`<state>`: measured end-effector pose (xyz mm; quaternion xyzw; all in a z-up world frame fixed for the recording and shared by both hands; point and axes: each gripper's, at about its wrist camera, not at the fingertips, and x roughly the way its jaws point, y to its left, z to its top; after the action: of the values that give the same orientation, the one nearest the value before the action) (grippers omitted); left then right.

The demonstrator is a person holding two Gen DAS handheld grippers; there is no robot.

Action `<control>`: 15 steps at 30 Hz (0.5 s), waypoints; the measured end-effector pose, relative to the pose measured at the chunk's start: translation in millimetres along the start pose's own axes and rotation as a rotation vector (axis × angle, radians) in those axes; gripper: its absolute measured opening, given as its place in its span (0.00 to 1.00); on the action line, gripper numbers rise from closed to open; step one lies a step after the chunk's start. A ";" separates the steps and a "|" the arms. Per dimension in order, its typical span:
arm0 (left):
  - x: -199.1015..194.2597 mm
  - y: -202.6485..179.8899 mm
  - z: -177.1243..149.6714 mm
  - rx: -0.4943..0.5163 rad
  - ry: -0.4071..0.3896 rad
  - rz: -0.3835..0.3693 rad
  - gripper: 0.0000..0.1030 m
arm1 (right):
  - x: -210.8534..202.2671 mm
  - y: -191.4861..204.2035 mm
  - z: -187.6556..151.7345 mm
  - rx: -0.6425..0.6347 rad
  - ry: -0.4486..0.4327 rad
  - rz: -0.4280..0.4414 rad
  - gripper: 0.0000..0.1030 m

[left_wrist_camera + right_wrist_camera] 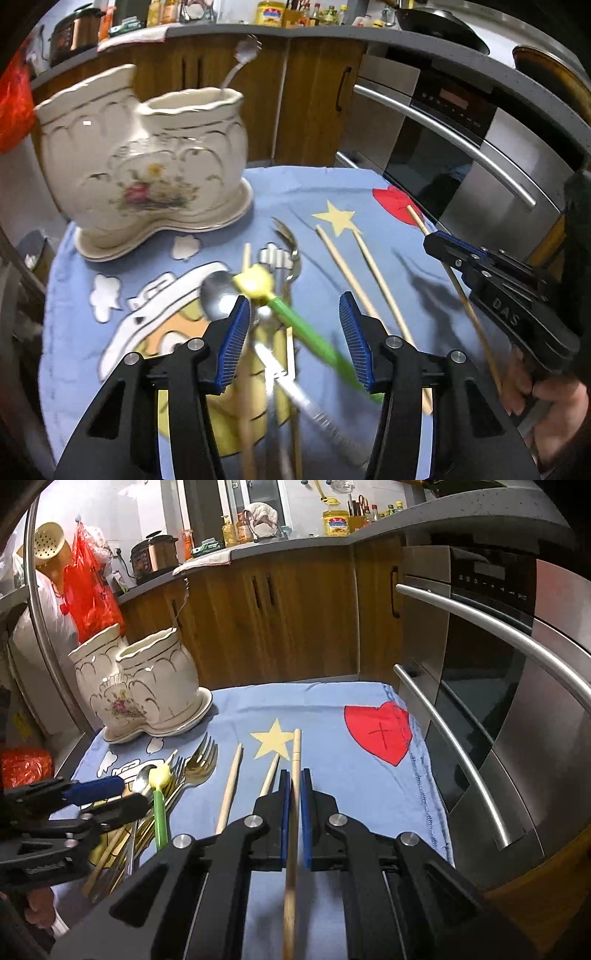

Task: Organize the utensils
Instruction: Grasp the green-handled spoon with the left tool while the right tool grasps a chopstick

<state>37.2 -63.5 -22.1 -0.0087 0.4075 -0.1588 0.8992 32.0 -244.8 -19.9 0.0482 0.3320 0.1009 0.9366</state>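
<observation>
My left gripper (295,325) hangs open over a pile of utensils on the blue cloth (332,192). A green-handled utensil with a yellow head (310,343) lies between its blue pads, apart from both. A steel spoon (218,299) and a gold fork (291,243) lie in the same pile. My right gripper (295,801) is shut on a wooden chopstick (295,760), raised above the cloth. Two more chopsticks (231,786) (271,775) lie beside the yellow star. The white floral ceramic holder (147,166) stands at the back left with a spoon handle (236,62) sticking out.
An oven with long steel handles (461,746) runs along the cloth's right edge. Wooden cabinets (277,620) stand behind the table, with a cluttered counter above. A red plastic bag (88,590) hangs at the left. The cloth around the red heart (380,731) is bare.
</observation>
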 end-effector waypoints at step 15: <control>34.3 -2.5 4.9 -0.025 0.071 0.092 0.20 | -8.3 -8.6 -1.9 0.007 0.003 0.042 0.05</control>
<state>61.2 -76.4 -43.6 0.0045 0.4409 -0.1124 0.8905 25.9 -254.9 -17.7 0.0584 0.3325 0.1196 0.9337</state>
